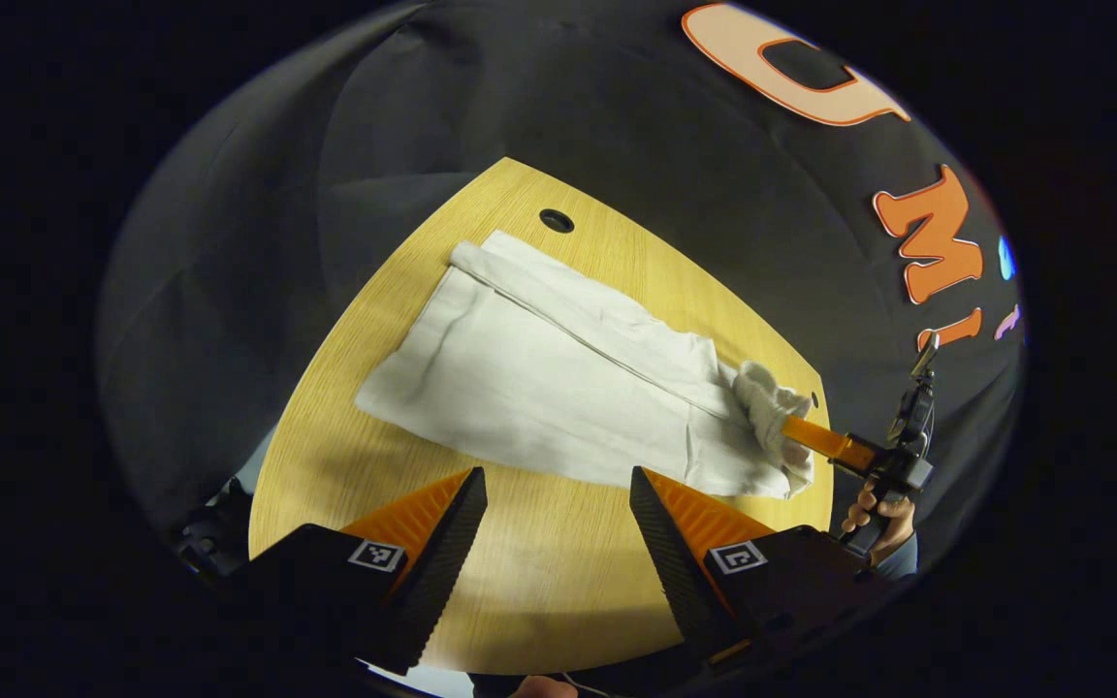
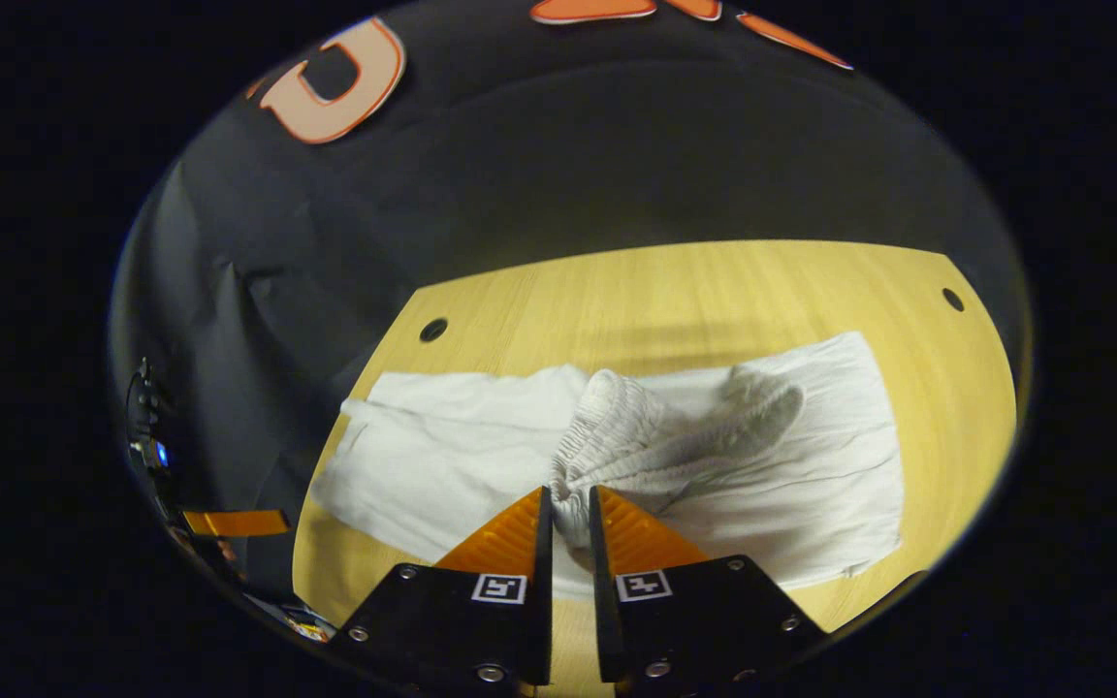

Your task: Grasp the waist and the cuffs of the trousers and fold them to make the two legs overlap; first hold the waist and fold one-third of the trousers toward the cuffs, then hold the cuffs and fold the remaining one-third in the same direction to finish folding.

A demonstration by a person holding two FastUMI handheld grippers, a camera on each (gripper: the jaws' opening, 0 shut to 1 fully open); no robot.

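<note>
Trousers (image 1: 539,388) lie flat across the wooden table (image 1: 539,591), elastic waistband (image 2: 617,427) bunched and pinched between the right gripper (image 2: 570,514)'s closed fingers. The left gripper (image 1: 558,494) hovers near the hem side, fingers spread, holding nothing. Cuffs are probably leftward; lift the waist evenly to avoid twisting.

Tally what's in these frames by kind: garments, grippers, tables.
Trousers: 1, white, waist bunched
Grippers: 2, left gripper open, right gripper shut on the waist
Table: 1, wooden
Total: 4
</note>
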